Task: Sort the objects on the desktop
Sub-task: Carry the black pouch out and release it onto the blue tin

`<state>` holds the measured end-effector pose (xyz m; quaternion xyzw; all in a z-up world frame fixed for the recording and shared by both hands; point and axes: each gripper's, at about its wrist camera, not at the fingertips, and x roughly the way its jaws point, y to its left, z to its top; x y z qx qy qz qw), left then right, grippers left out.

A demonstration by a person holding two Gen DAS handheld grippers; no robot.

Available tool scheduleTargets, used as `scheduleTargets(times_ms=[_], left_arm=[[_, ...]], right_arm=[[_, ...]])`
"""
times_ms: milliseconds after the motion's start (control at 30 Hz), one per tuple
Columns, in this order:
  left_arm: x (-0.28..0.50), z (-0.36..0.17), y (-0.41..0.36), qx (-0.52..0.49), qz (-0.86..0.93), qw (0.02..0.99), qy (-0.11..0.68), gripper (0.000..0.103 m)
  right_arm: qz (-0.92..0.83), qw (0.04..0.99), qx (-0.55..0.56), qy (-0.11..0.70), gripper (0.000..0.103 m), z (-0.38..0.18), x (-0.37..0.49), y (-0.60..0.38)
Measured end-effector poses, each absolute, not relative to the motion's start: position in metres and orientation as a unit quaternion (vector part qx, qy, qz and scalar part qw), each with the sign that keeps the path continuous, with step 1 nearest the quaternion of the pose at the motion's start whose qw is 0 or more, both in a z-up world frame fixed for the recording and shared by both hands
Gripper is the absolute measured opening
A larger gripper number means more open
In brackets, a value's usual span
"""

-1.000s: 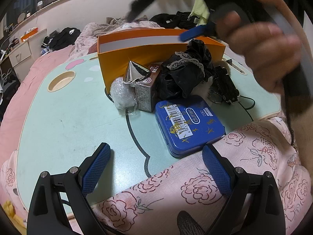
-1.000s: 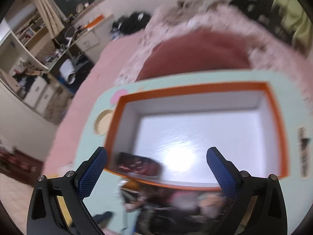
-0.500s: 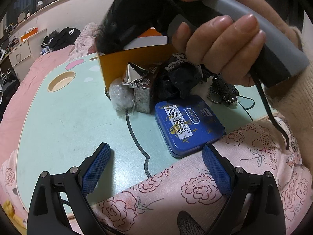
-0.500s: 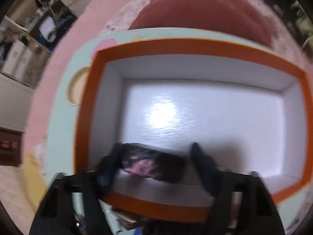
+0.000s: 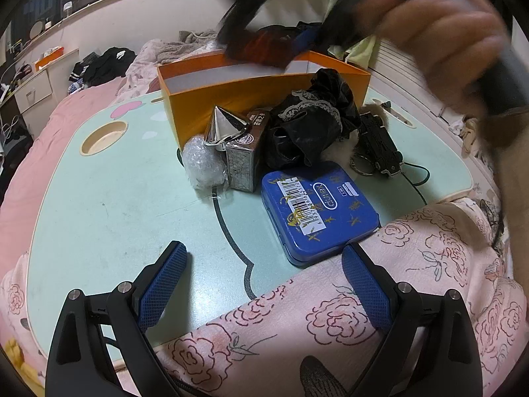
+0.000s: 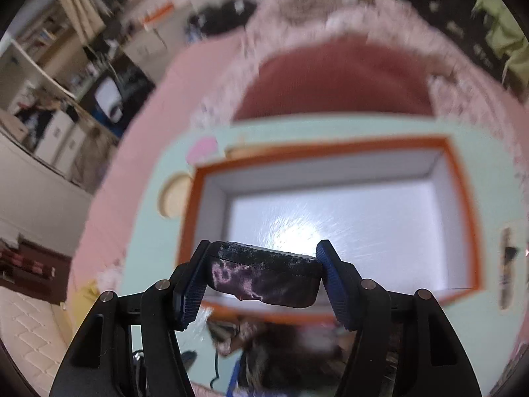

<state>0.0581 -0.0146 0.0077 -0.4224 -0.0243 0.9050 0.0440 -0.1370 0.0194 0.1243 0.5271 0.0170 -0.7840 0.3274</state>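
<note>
change: half a second ago the right gripper (image 6: 263, 276) sat low inside the orange box (image 6: 463, 178) around the dark pouch (image 6: 264, 279); now it is raised above the near wall with the pouch clamped between its pads.
pouch: black with pinkish marbling, held across its width, level, over the box's near edge rather than resting on the white floor.
why held so: probably a re-grip, to carry it deeper into the box or set it flatter.
left gripper (image 5: 263, 284): jaws wide and holding nothing, parked low over the mint table (image 5: 99, 211), unchanged from before.
waiting items: blue tin (image 5: 317, 211), brown carton (image 5: 246, 154), silver cone (image 5: 224, 125), bubble wrap (image 5: 200, 162) and black lace cloth (image 5: 314, 122) lie crowded just in front of the box.
blur: right hand (image 5: 443, 43) is smeared in the left view.
</note>
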Motion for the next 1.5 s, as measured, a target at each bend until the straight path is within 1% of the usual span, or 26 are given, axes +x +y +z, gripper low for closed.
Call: scheduleTargets(times_ms=[100, 167, 267, 367, 433, 567, 633, 667, 700, 767, 933, 1000, 1133, 1200, 1267, 1400, 1500], left_arm=[[0.059, 0.007, -0.015, -0.422, 0.905, 0.044, -0.024, 0.095], [0.059, 0.007, -0.015, -0.422, 0.905, 0.044, -0.024, 0.095], [0.059, 0.007, -0.015, -0.422, 0.905, 0.044, -0.024, 0.095], [0.059, 0.007, -0.015, -0.422, 0.905, 0.044, -0.024, 0.095], [0.058, 0.007, -0.015, -0.422, 0.905, 0.044, -0.024, 0.095], [0.058, 0.007, -0.015, -0.422, 0.905, 0.044, -0.024, 0.095], [0.059, 0.006, -0.015, -0.421, 0.905, 0.044, -0.025, 0.095], [0.058, 0.006, -0.015, -0.421, 0.905, 0.044, -0.025, 0.095], [0.059, 0.006, -0.015, -0.421, 0.905, 0.044, -0.025, 0.095], [0.058, 0.006, -0.014, -0.421, 0.906, 0.044, -0.025, 0.095], [0.058, 0.006, -0.015, -0.421, 0.906, 0.044, -0.025, 0.095], [0.058, 0.006, -0.014, -0.421, 0.906, 0.044, -0.025, 0.095], [0.058, 0.006, -0.014, -0.421, 0.906, 0.044, -0.027, 0.095], [0.057, 0.006, -0.014, -0.420, 0.906, 0.045, -0.028, 0.095], [0.056, 0.005, -0.015, -0.420, 0.906, 0.045, -0.030, 0.095], [0.053, 0.005, -0.014, -0.415, 0.908, 0.049, -0.039, 0.095], [0.055, 0.008, -0.017, -0.405, 0.909, 0.069, -0.063, 0.095]], right_arm=[[-0.809, 0.344, 0.478, 0.009, 0.063, 0.159, -0.114, 0.065], [-0.815, 0.348, 0.464, 0.007, 0.064, 0.166, -0.095, 0.087], [-0.802, 0.354, 0.480, 0.019, 0.064, 0.149, -0.067, 0.100], [-0.777, 0.368, 0.510, 0.013, 0.064, 0.114, -0.047, 0.106], [-0.775, 0.360, 0.519, 0.028, 0.064, 0.092, -0.040, 0.097], [-0.805, 0.319, 0.493, 0.088, 0.064, 0.070, -0.033, 0.086], [-0.817, 0.326, 0.469, 0.086, 0.064, 0.070, -0.031, 0.088], [-0.821, 0.346, 0.451, 0.060, 0.066, 0.074, -0.028, 0.096], [-0.823, 0.353, 0.443, 0.045, 0.074, 0.076, -0.026, 0.103], [-0.840, 0.346, 0.417, 0.031, 0.078, 0.081, -0.021, 0.119], [-0.885, 0.290, 0.358, 0.075, 0.079, 0.076, 0.005, 0.157], [-0.890, 0.277, 0.350, 0.094, 0.084, 0.065, 0.012, 0.168], [-0.882, 0.262, 0.368, 0.133, 0.087, 0.037, 0.012, 0.170], [-0.881, 0.270, 0.373, 0.111, 0.097, 0.033, 0.002, 0.174], [-0.885, 0.262, 0.367, 0.114, 0.102, 0.029, -0.002, 0.176], [-0.887, 0.264, 0.361, 0.113, 0.102, 0.027, 0.000, 0.176], [-0.887, 0.264, 0.361, 0.112, 0.102, 0.027, 0.001, 0.176]])
